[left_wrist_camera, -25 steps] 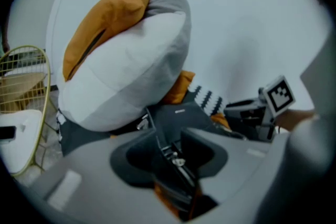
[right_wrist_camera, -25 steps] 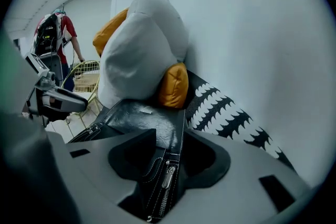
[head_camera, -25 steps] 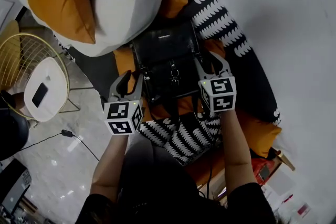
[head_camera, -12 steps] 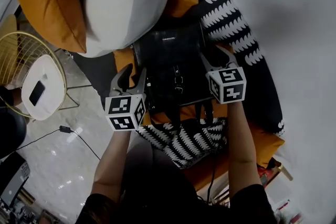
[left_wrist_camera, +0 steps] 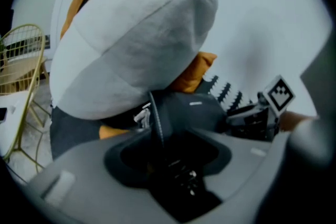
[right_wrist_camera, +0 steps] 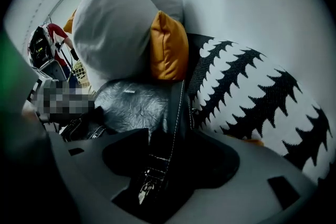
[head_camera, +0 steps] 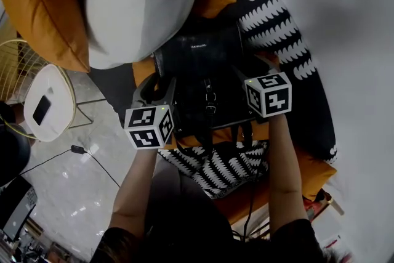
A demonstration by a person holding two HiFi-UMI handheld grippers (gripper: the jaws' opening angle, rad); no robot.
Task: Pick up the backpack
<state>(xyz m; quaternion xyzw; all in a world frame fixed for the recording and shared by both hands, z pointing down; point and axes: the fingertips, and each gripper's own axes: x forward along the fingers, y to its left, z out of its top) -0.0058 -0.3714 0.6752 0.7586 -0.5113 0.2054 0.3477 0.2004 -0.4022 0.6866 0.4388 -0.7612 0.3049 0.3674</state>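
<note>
Opening wide, left tool is straddling one strap of the backpack, right tool is straddling the other strap; both released, pads pressing nothing.

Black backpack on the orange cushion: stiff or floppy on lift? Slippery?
Likely floppy: the backpack shows crinkled, soft-looking leather, so it may sag. Its buckled strap lies loose and would probably dangle. The shiny surface might slip a little, and the soft orange cushion under it could give when pressed.
</note>
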